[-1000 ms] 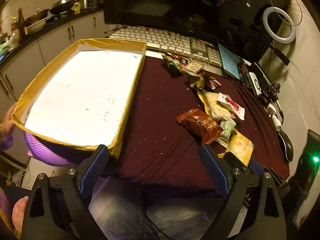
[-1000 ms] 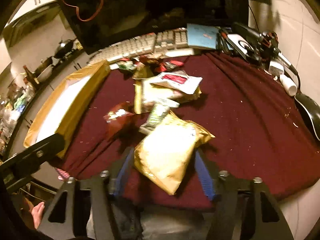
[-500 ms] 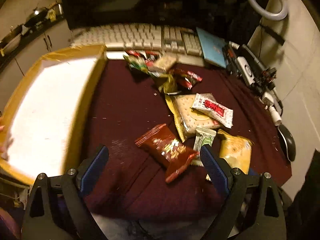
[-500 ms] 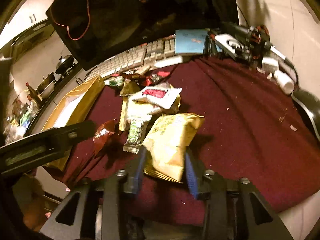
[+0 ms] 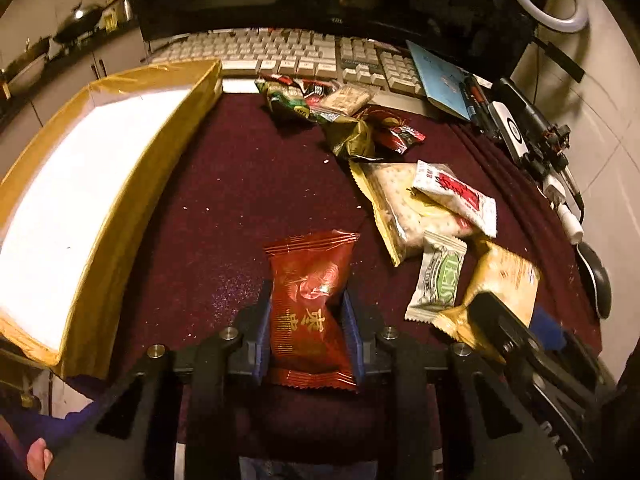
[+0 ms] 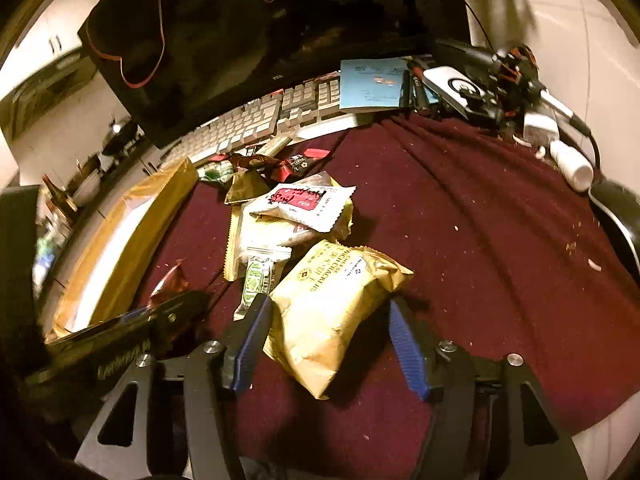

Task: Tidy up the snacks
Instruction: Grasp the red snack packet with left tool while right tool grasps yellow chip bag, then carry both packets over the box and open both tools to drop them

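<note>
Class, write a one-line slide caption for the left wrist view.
Left hand-held gripper closing on a red snack packet on the maroon cloth, beside a shallow gold-edged box.

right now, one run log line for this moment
left gripper: jaws closing on red packet | right gripper: jaws opening around yellow cracker bag | tray: empty

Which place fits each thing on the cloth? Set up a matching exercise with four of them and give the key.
Things:
1. red snack packet
2. gold cracker bag
3. gold-edged tray
4. white and red packet

Places:
A. on top of the biscuit pack
B. along the left edge of the cloth
C. between the closing left gripper jaws
D. between the opening right gripper jaws

Pairs: 1-C, 2-D, 3-B, 4-A
</note>
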### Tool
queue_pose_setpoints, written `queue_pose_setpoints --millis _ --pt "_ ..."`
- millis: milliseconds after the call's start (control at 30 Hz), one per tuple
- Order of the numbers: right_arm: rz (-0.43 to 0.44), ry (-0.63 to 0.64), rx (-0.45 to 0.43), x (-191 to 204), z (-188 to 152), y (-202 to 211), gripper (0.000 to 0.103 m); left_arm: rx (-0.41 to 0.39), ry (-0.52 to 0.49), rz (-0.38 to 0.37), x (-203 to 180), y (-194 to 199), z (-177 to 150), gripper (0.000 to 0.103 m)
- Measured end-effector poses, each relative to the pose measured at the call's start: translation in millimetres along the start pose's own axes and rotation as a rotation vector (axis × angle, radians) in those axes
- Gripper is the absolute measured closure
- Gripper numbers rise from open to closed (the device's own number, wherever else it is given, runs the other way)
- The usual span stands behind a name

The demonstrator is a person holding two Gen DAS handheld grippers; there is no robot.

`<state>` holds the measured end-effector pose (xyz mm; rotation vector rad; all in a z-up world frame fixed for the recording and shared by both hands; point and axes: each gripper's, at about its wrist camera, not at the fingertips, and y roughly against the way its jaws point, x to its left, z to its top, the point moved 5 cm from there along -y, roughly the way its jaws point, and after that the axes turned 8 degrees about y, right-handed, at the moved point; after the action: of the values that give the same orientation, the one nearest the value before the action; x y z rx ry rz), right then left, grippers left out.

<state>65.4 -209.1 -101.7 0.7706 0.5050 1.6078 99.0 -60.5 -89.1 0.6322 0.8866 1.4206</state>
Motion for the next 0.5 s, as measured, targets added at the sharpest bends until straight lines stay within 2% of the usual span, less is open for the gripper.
queue_pose_setpoints --millis 33,67,100,200,367,500 --pt "-0.008 0.007 0.004 2 1 -1 0.042 -0.010 -0.005 0.000 -1 1 -1 0.075" --pt "-0.007 0.020 0.004 4 1 -1 0.047 -0.017 -0.011 0.000 0 0 -1 0.075" --pt "0.007 0.031 0.008 6 1 -2 0.056 -0.023 -0.014 0.000 1 0 -1 0.075" --pt "0.000 0.053 -0.014 10 -1 4 0.065 -0.025 -0.006 -0.009 4 3 0 0.075" --pt "0.020 0.028 -0.089 8 -2 29 0.065 -0.042 0.024 -0.032 13 14 -1 0.075" --pt "0.029 0.065 -0.187 19 11 57 0.065 -0.080 0.067 -0.104 18 38 6 0.075"
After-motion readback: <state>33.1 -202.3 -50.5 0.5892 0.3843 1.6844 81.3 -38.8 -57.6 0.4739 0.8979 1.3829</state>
